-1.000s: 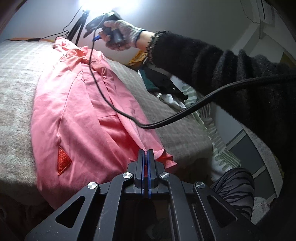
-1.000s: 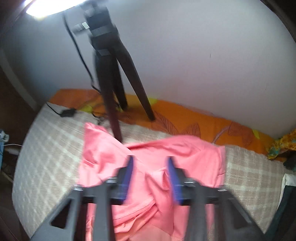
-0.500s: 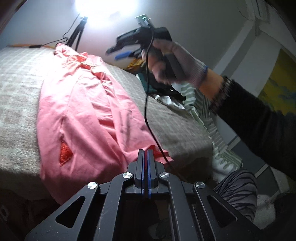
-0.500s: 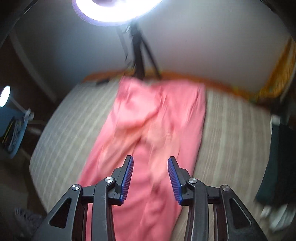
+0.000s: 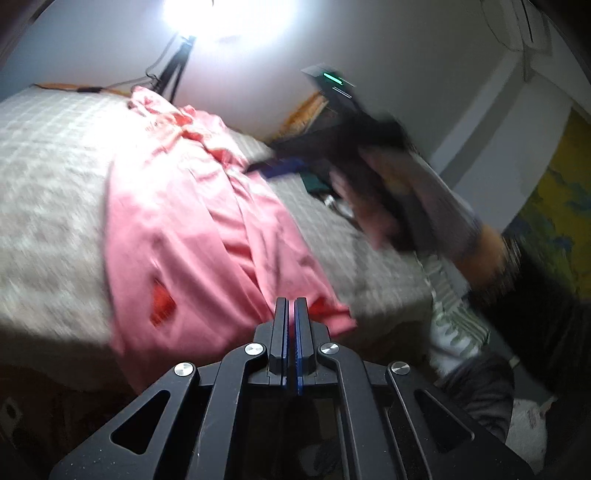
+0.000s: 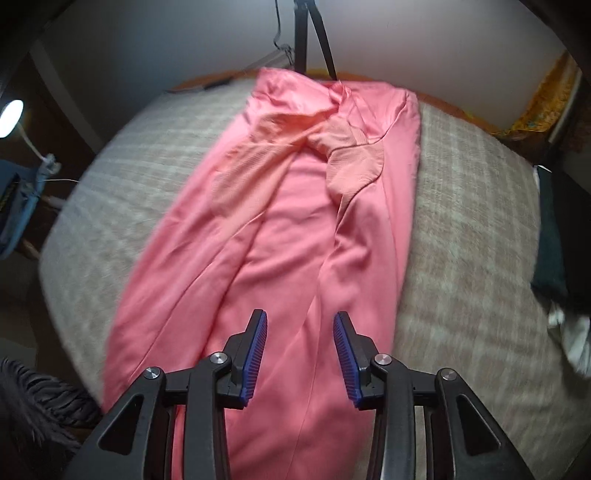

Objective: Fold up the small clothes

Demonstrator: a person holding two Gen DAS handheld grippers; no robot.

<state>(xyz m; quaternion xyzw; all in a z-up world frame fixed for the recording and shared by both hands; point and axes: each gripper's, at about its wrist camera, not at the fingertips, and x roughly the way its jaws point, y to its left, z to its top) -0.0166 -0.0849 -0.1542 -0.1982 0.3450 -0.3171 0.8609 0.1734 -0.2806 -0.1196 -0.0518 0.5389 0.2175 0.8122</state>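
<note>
On the checked grey-beige blanket [image 6: 461, 229] that covers the bed lies the pink garment [image 6: 295, 229], spread lengthwise from the far wall down to the blanket's near edge. Its upper part, at the end of the blanket nearest the black tripod [image 6: 306, 33], is rumpled, with a paler inner lining turned outward. A red-orange triangular patch [image 5: 162, 304] shows on the garment near the blanket's near edge, in the left wrist view.

Left gripper [image 5: 290, 325]: the jaws are pressed together at the hem of the garment where it hangs over the blanket's near edge. A sliver of pink cloth appears at the jaw tips, but whether cloth is actually pinched between the pads cannot be told.

Right gripper [image 6: 300, 354]: the jaws stand partly apart, with blue ribbed pads [image 6: 255, 354] facing each other. It points steeply down over the lower middle of the garment, above the blanket, and nothing is held between the pads. In the left wrist view the same tool appears blurred above the blanket's right side, carried by a gloved hand [image 5: 399, 206] in a dark sleeve.

A bright lamp [image 5: 225, 14] glares above the tripod at the blanket's far end. Dark and striped clothes [image 5: 454, 325] lie beyond the blanket's right edge.
</note>
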